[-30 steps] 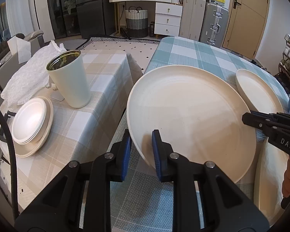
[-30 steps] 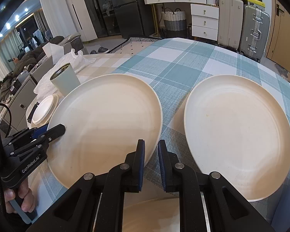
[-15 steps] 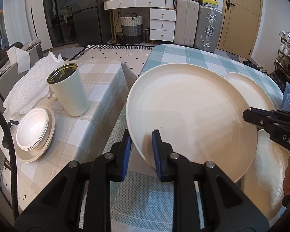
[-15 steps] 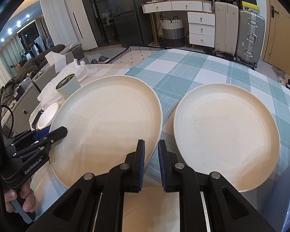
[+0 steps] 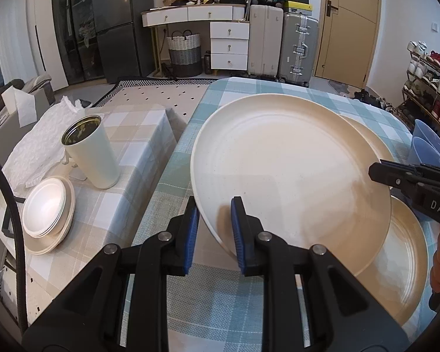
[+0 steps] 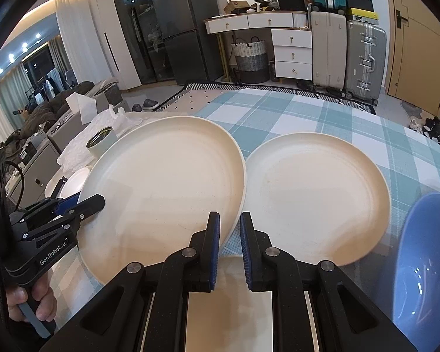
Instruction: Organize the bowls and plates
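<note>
A large cream plate hangs tilted above the blue-checked table, held at two sides. My left gripper is shut on its near-left rim. My right gripper is shut on the opposite rim and shows in the left wrist view at the plate's right edge. In the right wrist view the held plate fills the left, with the left gripper at its far side. A second cream plate lies on the table. A third plate lies under the held one.
On the beige-checked table to the left stand a pale tumbler, crumpled white wrap and a stack of white bowls on a plate. Blue bowls sit at the right edge. Suitcases and drawers line the far wall.
Both grippers have risen and drawn back with the plate held between them. More of the plate beneath it now shows, and the blue bowl has come into the right wrist view.
</note>
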`<action>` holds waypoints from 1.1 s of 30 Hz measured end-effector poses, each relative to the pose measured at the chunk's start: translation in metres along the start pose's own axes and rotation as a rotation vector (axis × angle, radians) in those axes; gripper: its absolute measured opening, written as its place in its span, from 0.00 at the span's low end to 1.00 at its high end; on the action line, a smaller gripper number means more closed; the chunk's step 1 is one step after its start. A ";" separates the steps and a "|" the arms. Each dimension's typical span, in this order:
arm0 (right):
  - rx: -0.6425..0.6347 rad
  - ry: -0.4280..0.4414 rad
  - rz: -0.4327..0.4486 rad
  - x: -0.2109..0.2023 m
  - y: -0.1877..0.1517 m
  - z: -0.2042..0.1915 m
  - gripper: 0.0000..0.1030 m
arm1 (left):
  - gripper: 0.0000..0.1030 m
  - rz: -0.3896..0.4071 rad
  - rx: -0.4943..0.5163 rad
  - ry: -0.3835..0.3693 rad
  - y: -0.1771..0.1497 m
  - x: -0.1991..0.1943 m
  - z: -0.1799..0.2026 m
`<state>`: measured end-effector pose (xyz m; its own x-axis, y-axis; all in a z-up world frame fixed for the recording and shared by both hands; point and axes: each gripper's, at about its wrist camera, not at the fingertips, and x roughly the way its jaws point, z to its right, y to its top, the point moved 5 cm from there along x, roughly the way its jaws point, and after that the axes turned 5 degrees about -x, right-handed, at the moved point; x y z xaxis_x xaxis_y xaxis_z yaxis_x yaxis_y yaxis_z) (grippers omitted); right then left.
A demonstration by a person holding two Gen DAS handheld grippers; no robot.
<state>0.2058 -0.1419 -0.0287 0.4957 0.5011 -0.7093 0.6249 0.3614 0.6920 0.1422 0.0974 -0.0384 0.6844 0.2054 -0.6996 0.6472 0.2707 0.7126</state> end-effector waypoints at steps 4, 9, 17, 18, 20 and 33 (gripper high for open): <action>0.009 -0.011 0.013 -0.012 -0.004 0.005 0.14 | 0.19 0.006 0.016 -0.018 -0.001 -0.008 0.012; 0.020 -0.028 0.029 -0.027 -0.010 0.011 0.14 | 0.19 0.013 0.037 -0.033 -0.003 -0.018 0.026; 0.045 -0.055 0.038 -0.048 -0.024 0.020 0.14 | 0.19 0.022 0.071 -0.057 -0.010 -0.036 0.052; 0.048 -0.056 0.040 -0.049 -0.025 0.021 0.14 | 0.19 0.022 0.074 -0.061 -0.011 -0.037 0.053; 0.057 -0.061 0.043 -0.055 -0.029 0.024 0.14 | 0.19 0.021 0.083 -0.068 -0.013 -0.041 0.060; 0.090 -0.102 0.044 -0.087 -0.052 0.040 0.14 | 0.19 0.035 0.140 -0.100 -0.022 -0.065 0.095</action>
<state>0.1541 -0.2359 -0.0085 0.5793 0.4308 -0.6919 0.6505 0.2672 0.7110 0.1152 -0.0116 -0.0038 0.7327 0.1157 -0.6706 0.6581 0.1301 0.7416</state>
